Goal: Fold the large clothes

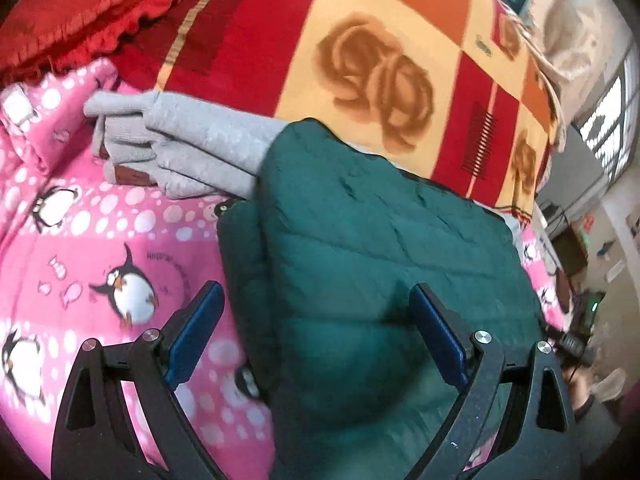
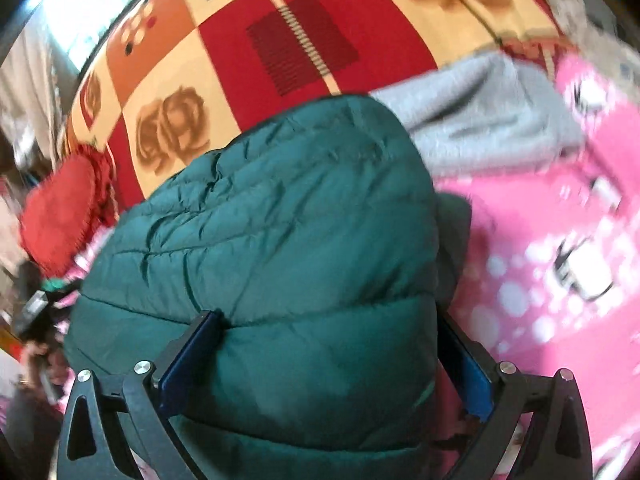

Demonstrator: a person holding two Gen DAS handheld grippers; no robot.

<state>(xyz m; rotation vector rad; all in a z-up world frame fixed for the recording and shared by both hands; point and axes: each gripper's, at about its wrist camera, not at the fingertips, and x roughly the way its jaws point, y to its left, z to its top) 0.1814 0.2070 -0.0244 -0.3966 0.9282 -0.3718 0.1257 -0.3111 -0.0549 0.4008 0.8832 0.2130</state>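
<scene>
pink penguin-print bedspread (image 1: 80, 240) w/ puffy dark-green quilted jacket (image 1: 380, 240) folded; grey knit sweater (image 1: 192, 140) at 10 o'clock done. left gripper (image 1: 316, 320) spread wide, right gripper (image 2: 332, 344) straddling jacket, not pinching.

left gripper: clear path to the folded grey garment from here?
Probably yes. The left gripper is open over the green puffer jacket's edge; the grey garment lies ahead and to the left on the pink penguin bedding, with nothing on top of it.

Green quilted puffer jacket (image 1: 384, 232) — folded, puffy — on bed.
</scene>
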